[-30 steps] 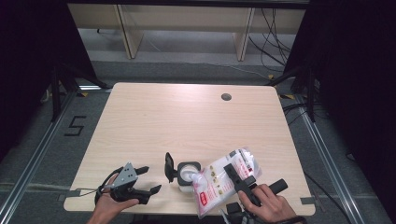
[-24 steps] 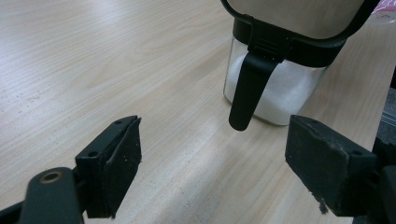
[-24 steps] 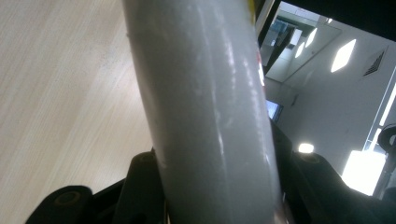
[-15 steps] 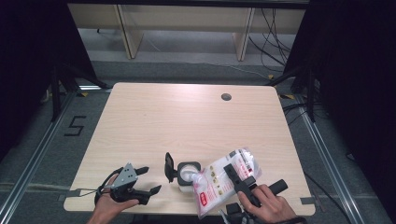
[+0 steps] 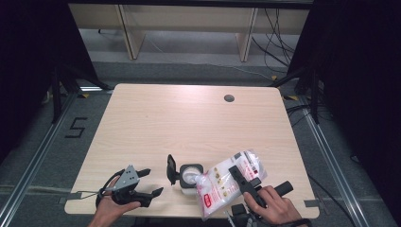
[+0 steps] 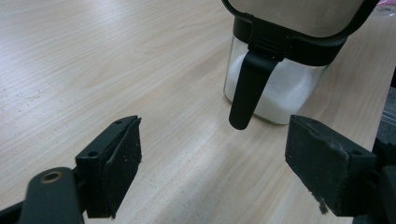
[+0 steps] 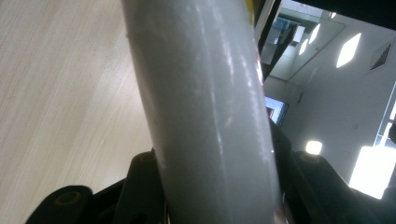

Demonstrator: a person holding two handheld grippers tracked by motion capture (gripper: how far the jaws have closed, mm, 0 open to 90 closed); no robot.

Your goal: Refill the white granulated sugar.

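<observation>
A glass jar [image 5: 190, 177] of white powder stands near the table's front edge, its black hinged lid [image 5: 171, 169] flipped open to the left. My right gripper [image 5: 243, 177] is shut on a clear plastic bag [image 5: 222, 184] with red print and white contents, which lies tilted against the jar's right side. In the right gripper view the bag [image 7: 210, 107] bulges between the two black fingers [image 7: 140, 182]. My left gripper [image 5: 153, 181] is open, left of the jar, with nothing in it. In the left gripper view the jar [image 6: 275, 88] and its hanging lid latch [image 6: 247, 88] stand just beyond the spread gripper [image 6: 212, 168].
The light wooden table [image 5: 189, 123] has a round cable hole [image 5: 229, 98] at its far right. Shelf legs and cables stand on the floor behind it. A "5" mark [image 5: 75, 127] is on the floor to the left.
</observation>
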